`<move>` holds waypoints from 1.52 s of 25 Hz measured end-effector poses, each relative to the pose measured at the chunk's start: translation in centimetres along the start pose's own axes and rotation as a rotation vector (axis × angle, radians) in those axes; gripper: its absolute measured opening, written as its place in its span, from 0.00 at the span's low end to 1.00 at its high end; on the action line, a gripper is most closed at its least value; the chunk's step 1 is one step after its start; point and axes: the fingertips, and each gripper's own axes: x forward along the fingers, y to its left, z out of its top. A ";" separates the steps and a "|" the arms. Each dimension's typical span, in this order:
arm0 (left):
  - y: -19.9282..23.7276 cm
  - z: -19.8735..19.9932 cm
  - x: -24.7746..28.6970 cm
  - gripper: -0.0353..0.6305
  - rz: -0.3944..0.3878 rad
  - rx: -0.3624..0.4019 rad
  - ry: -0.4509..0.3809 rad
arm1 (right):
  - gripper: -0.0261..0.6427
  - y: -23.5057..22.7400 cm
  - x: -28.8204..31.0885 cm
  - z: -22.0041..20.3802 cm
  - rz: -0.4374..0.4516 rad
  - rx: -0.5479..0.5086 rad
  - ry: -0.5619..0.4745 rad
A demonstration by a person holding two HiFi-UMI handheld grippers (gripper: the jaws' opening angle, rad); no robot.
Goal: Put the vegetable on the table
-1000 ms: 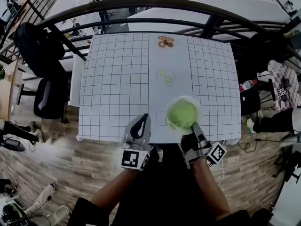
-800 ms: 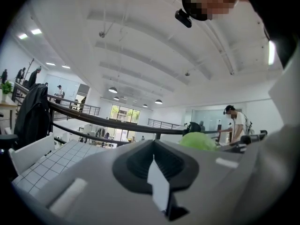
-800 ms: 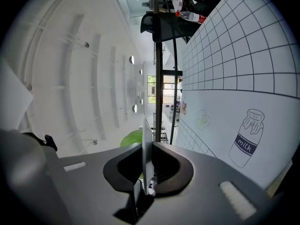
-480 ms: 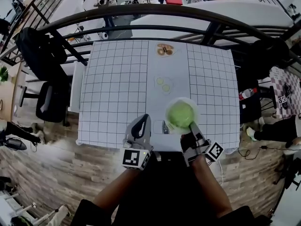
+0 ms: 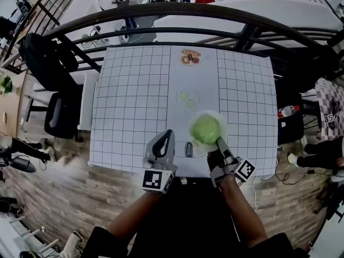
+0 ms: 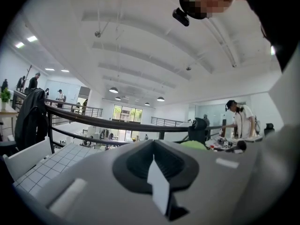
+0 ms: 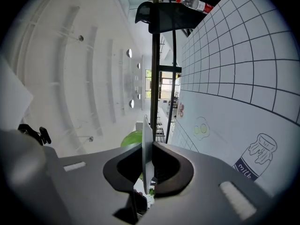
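Observation:
A round green vegetable point(image 5: 206, 129) lies on a white plate point(image 5: 192, 123) held over the near right part of the grid-cloth table point(image 5: 129, 101). My right gripper point(image 5: 219, 141) is shut on the plate's near rim. In the right gripper view the plate point(image 7: 146, 144) runs edge-on between the jaws of the gripper point(image 7: 147, 172), with the vegetable point(image 7: 132, 138) behind it. My left gripper point(image 5: 164, 135) hovers at the table's front edge, shut and empty. The left gripper view shows that gripper point(image 6: 157, 172) pointing level over the table point(image 6: 42, 165), with the vegetable point(image 6: 193, 145) just showing to the right.
Printed pictures run down the cloth's middle strip: a milk bottle point(image 5: 189, 148), fried eggs point(image 5: 187, 99) and doughnuts point(image 5: 188, 57). A black railing point(image 5: 161, 7) curves behind the table. A chair with a dark jacket point(image 5: 45, 63) stands at the left, a bottle point(image 5: 287, 112) at the right.
The plate with the vegetable now sits a little farther in from the table's front edge, and the milk print shows beside it. The left gripper has hardly moved.

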 end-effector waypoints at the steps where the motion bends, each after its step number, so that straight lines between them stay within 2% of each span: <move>1: -0.1 -0.1 0.4 0.06 0.001 0.000 0.003 | 0.08 -0.3 0.2 0.2 -0.001 -0.001 0.005; 8: -0.4 -1.0 2.9 0.06 0.003 0.018 0.029 | 0.08 -2.5 1.9 1.5 -0.011 0.023 0.030; 12: 0.3 -1.4 4.0 0.06 0.035 0.033 0.074 | 0.08 -3.5 3.2 2.0 -0.016 0.016 0.053; 16: 0.7 -1.2 5.1 0.06 0.040 0.039 0.052 | 0.09 -5.2 3.9 2.4 -0.045 0.009 0.052; 25: 1.9 -1.6 6.1 0.06 0.071 0.070 0.069 | 0.09 -9.8 4.7 3.7 -0.054 0.000 0.031; 32: 1.4 -1.9 6.5 0.06 0.085 0.069 0.086 | 0.09 -12.9 4.5 4.4 -0.066 0.004 0.040; 38: 1.0 -2.1 6.6 0.06 0.092 0.033 0.106 | 0.09 -16.0 4.6 4.6 -0.098 -0.017 0.056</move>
